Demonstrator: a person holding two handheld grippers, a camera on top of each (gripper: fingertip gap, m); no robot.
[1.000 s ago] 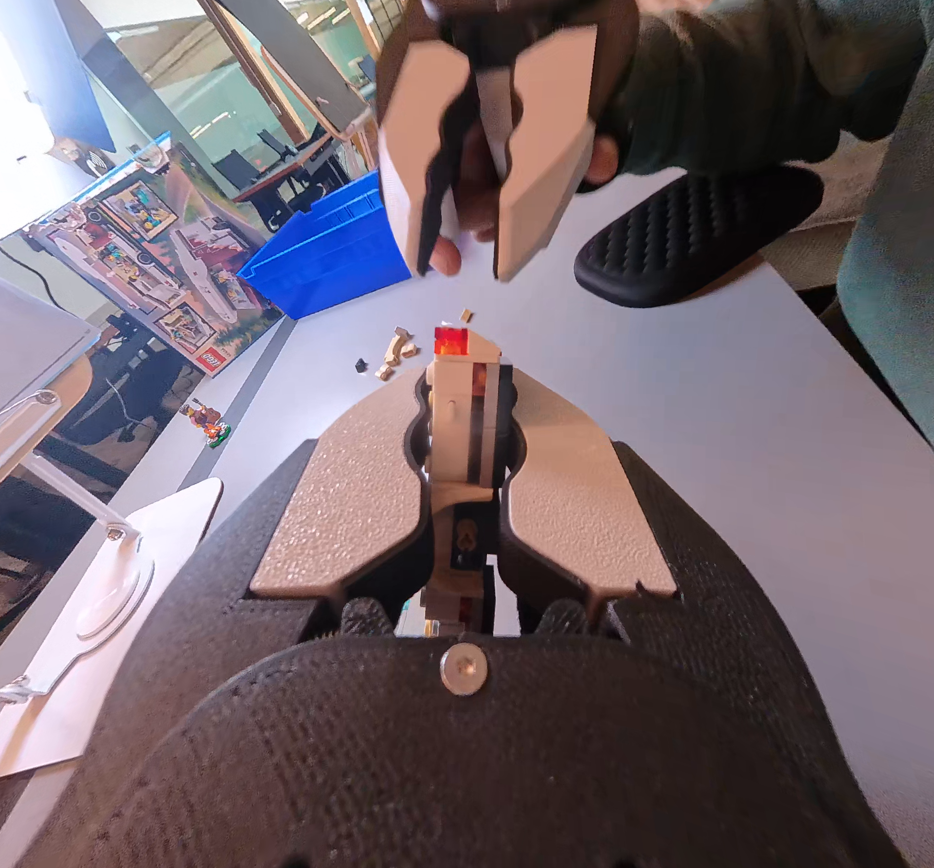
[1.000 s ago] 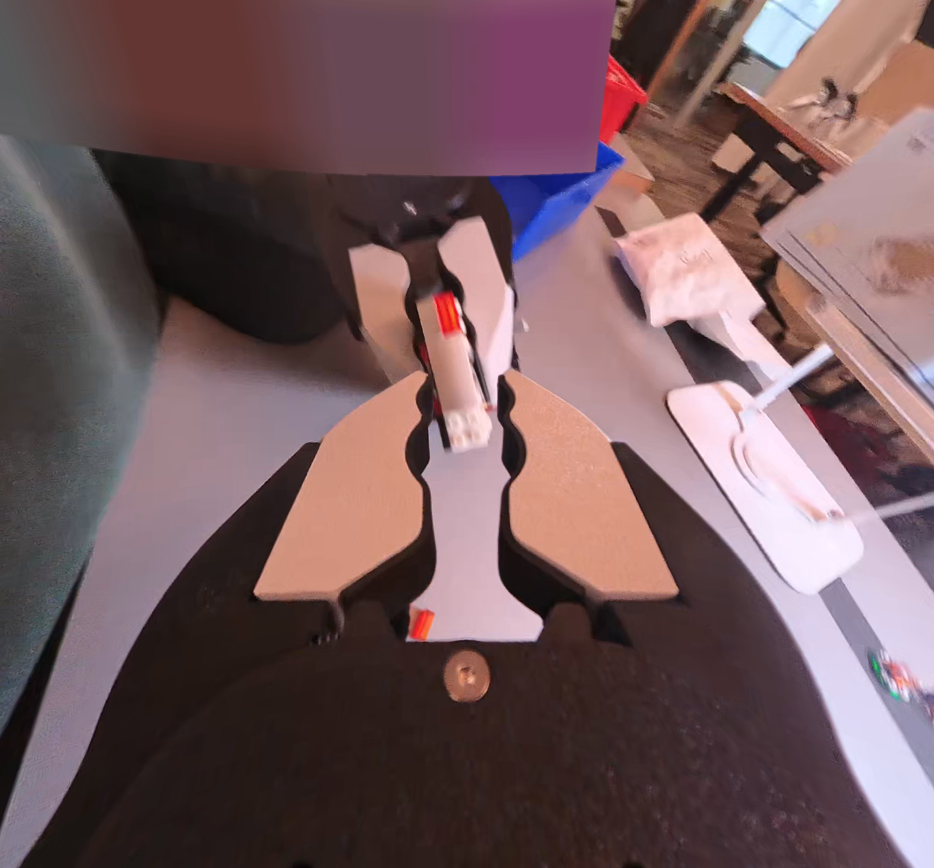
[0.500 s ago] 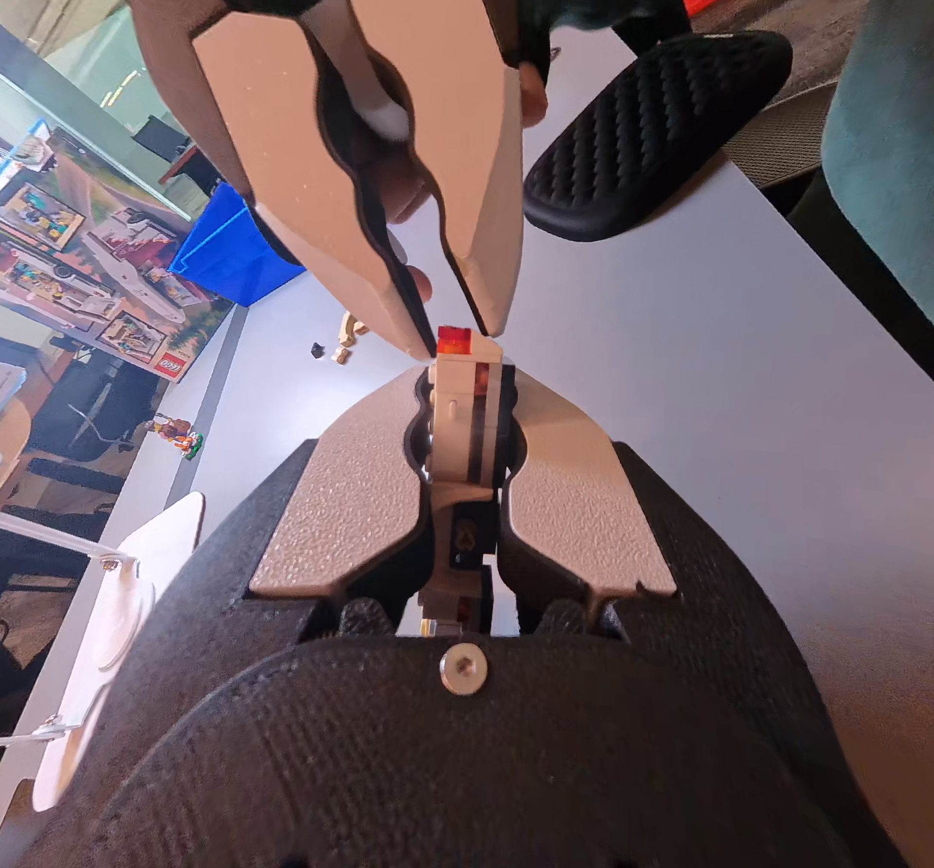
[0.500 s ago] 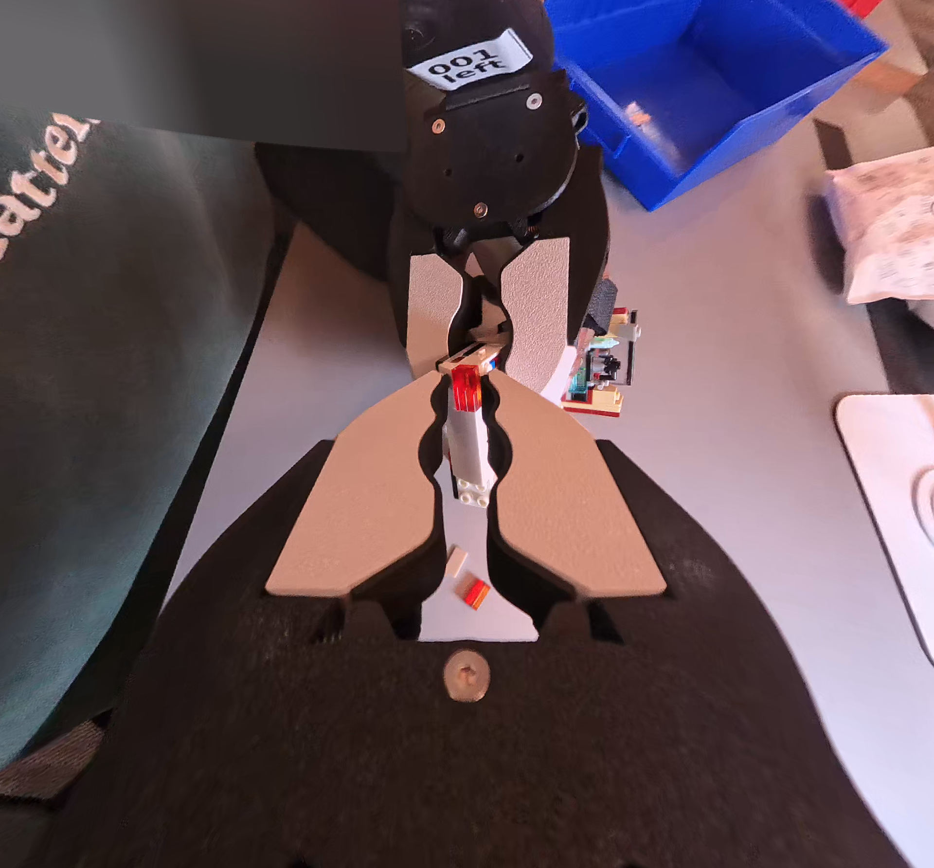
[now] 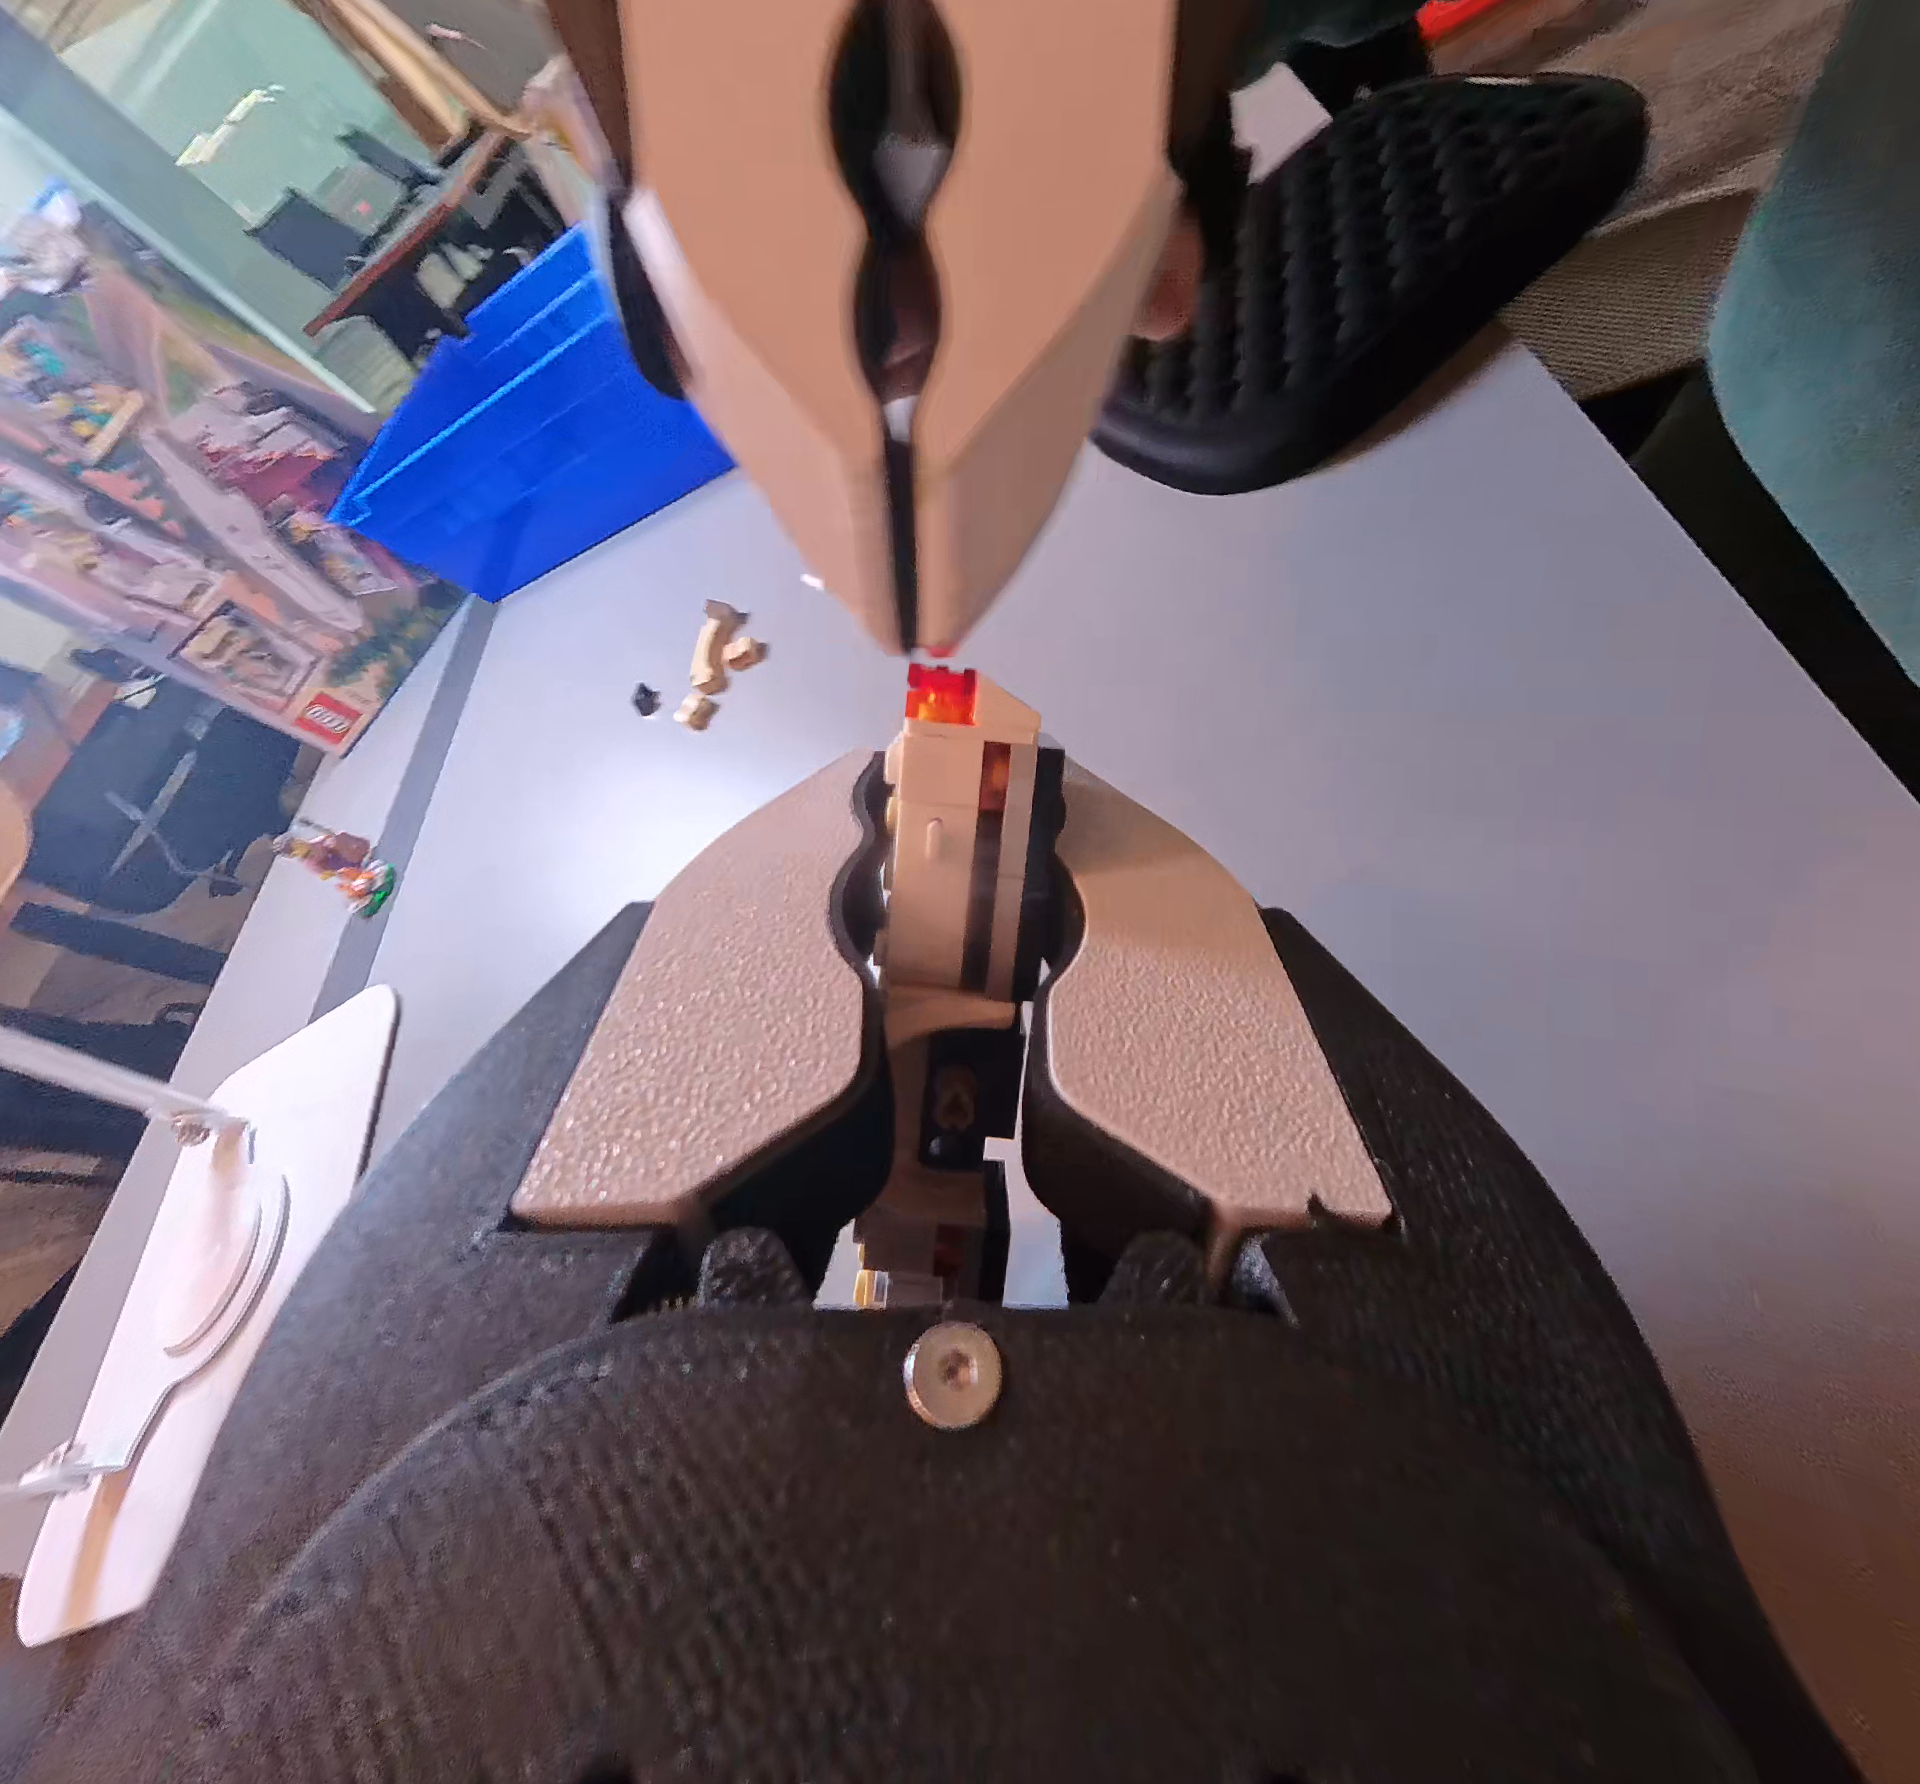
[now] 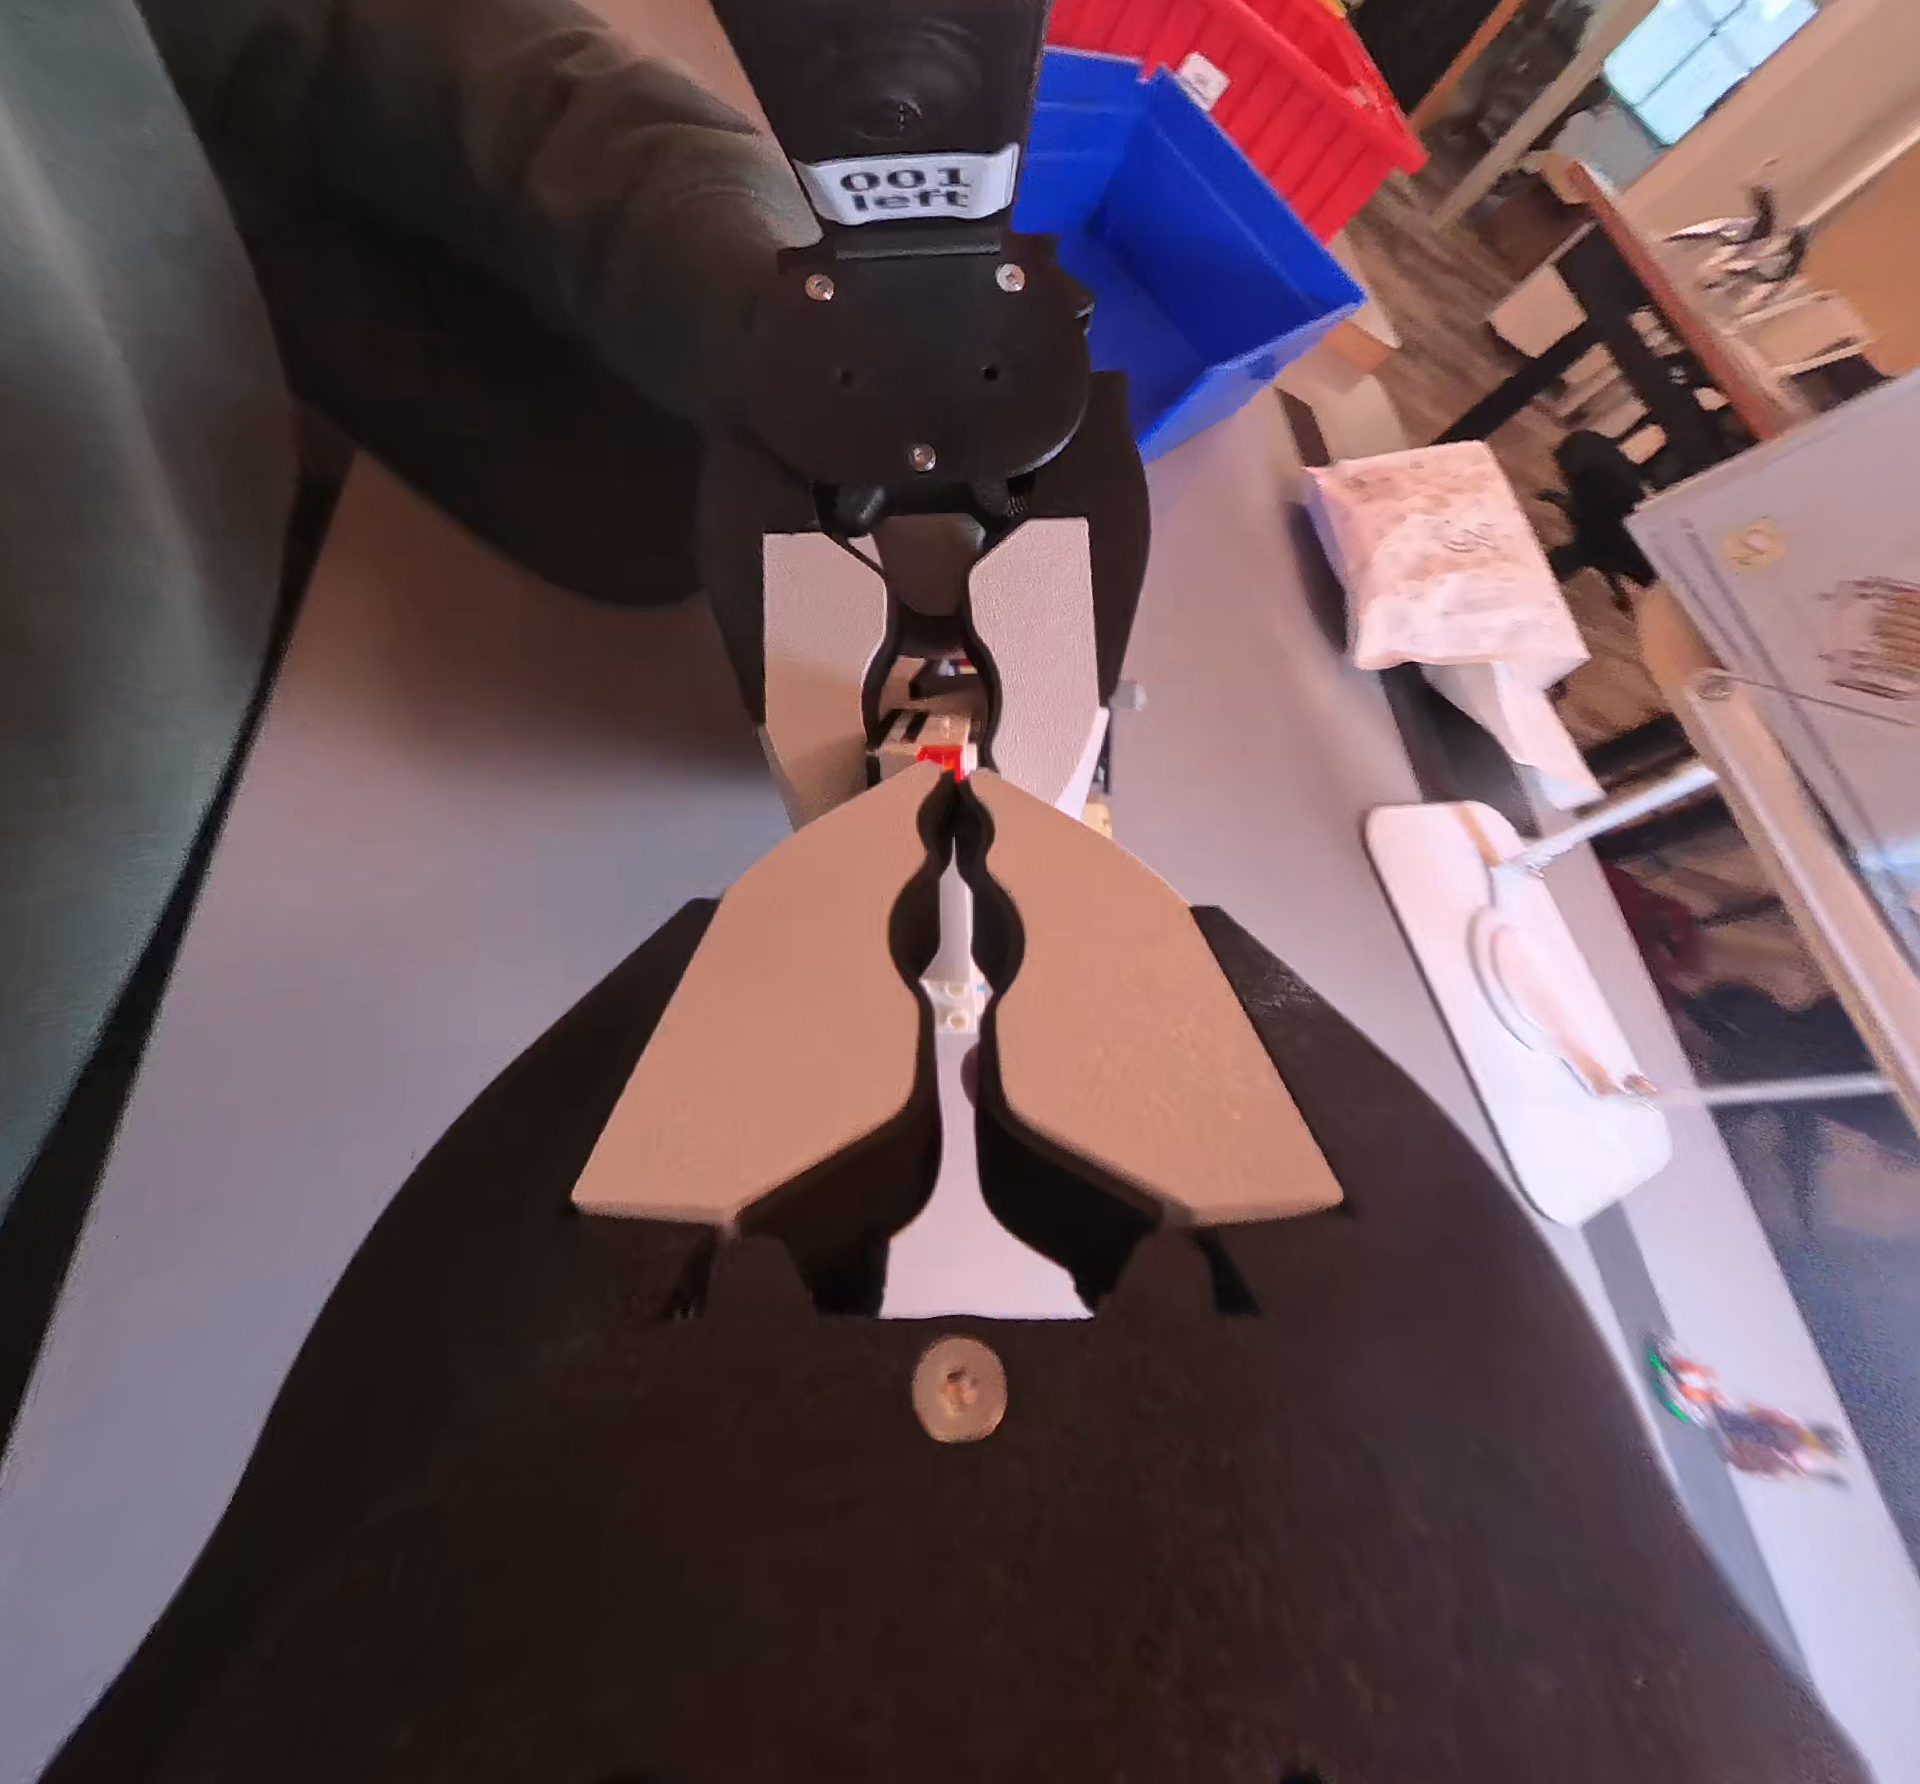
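Observation:
My left gripper (image 5: 966,778) is shut on a small brick assembly (image 5: 940,861) of white, tan and black parts, with a clear red-orange piece (image 5: 940,700) on its far end. It holds the assembly above the grey table (image 5: 1351,799). My right gripper (image 5: 909,638) comes in from the opposite side, fingers closed together, with its tips right at the red piece. In the right wrist view my right gripper (image 6: 953,778) is shut, a sliver of red showing at its tips. Beyond it, the left gripper (image 6: 930,747) grips the assembly (image 6: 935,732). I cannot tell whether the tips pinch the red piece.
Loose tan pieces (image 5: 717,664) and a black bit (image 5: 646,698) lie on the table. A blue bin (image 5: 520,446), a picture-printed box (image 5: 187,571) and a minifigure (image 5: 338,861) stand at left. A white stand base (image 6: 1507,1007), plastic bag (image 6: 1444,560) and red bin (image 6: 1226,41) are nearby. Left tips to right tips: about 5 centimetres.
My right gripper's fingers went from open to closed as it came up to the red end of the assembly. My left gripper kept its hold unchanged.

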